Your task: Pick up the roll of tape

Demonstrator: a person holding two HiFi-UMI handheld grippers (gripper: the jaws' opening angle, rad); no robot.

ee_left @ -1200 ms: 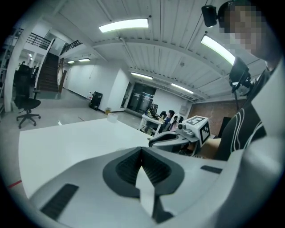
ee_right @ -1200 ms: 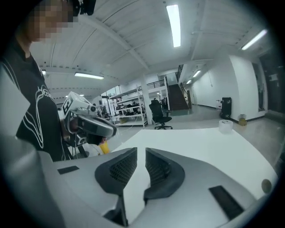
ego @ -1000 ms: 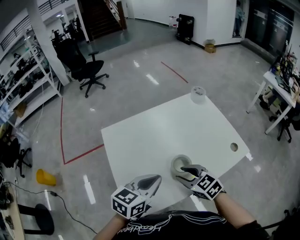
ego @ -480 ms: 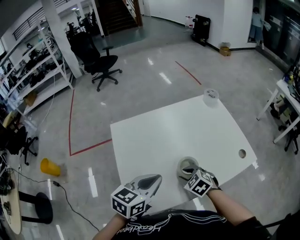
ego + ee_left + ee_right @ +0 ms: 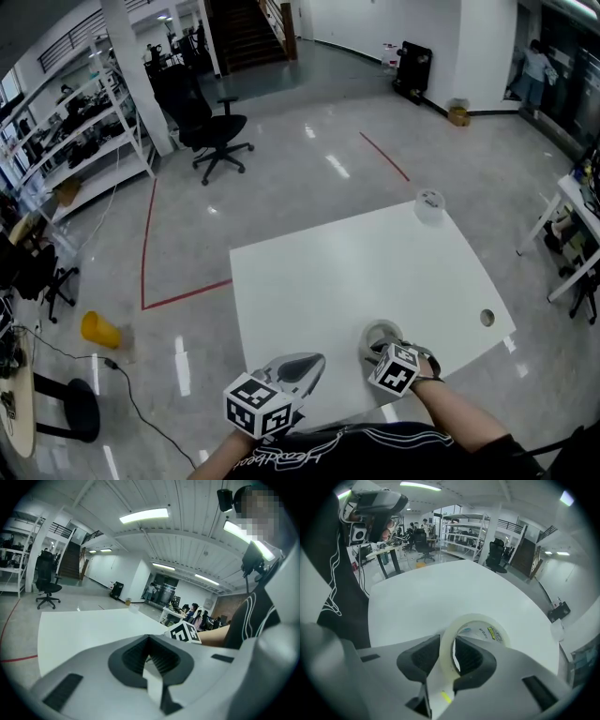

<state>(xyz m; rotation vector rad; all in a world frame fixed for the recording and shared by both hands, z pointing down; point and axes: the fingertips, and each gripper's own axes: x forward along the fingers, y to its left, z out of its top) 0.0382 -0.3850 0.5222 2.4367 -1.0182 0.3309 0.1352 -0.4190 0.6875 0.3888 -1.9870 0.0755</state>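
Observation:
The roll of tape (image 5: 380,335), a pale translucent ring, lies flat near the front edge of the white table (image 5: 337,272). My right gripper (image 5: 377,350) points steeply down onto it. In the right gripper view the roll's wall (image 5: 474,629) stands between the dark pads (image 5: 469,657), one jaw inside the ring and one outside. The jaws have just been closing and now press on the wall, so the right gripper (image 5: 447,657) is shut on it. My left gripper (image 5: 307,364) hovers over the table's front edge, left of the roll, its jaws (image 5: 150,644) shut with nothing between them.
A second clear roll (image 5: 429,204) sits at the table's far corner. A round hole (image 5: 487,318) is near the right corner. An office chair (image 5: 214,129), shelving (image 5: 80,155), a yellow cone (image 5: 97,330) and another table (image 5: 574,199) stand around on the floor.
The right gripper has tipped downward and sunk onto the roll, and its jaws have come together on the roll's wall. The left gripper has hardly moved.

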